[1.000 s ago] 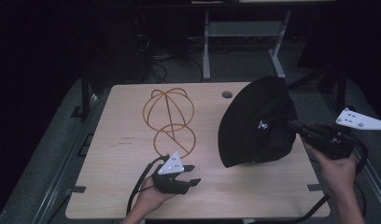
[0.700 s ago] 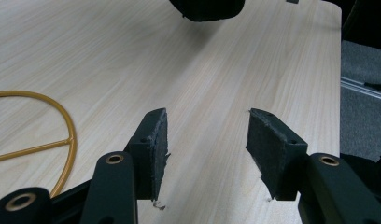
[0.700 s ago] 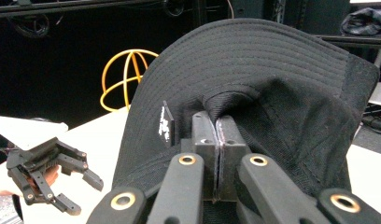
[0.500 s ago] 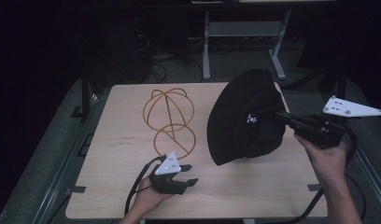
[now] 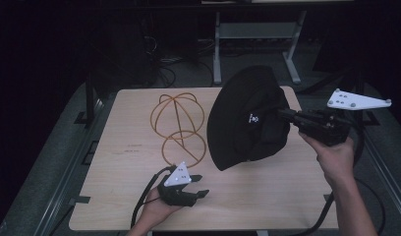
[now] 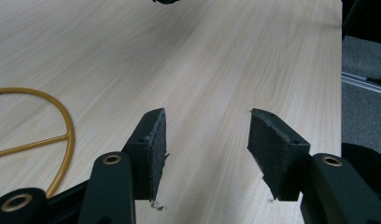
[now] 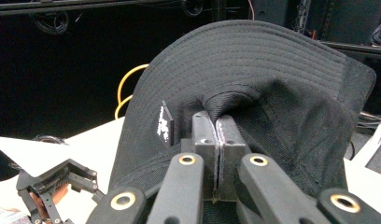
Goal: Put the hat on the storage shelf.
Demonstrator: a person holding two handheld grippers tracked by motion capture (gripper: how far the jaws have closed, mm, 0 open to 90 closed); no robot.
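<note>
Two grippers, one hat, one wire stand on one table. Nearest, at six o'clock on the tabletop, the left gripper lies low in the person's left hand, pointing toward three o'clock; its jaws stand spread with only bare wood between the pads. At three o'clock the right hand holds the right gripper level above the table edge, pointing toward nine o'clock, jaws pressed together on a fold of the black hat. The hat hangs off the table, brim upright, stitched in rings, a small white label on its side. Farther, at eleven o'clock, the gold wire hat stand rests on the wood, apart from the hat.
</note>
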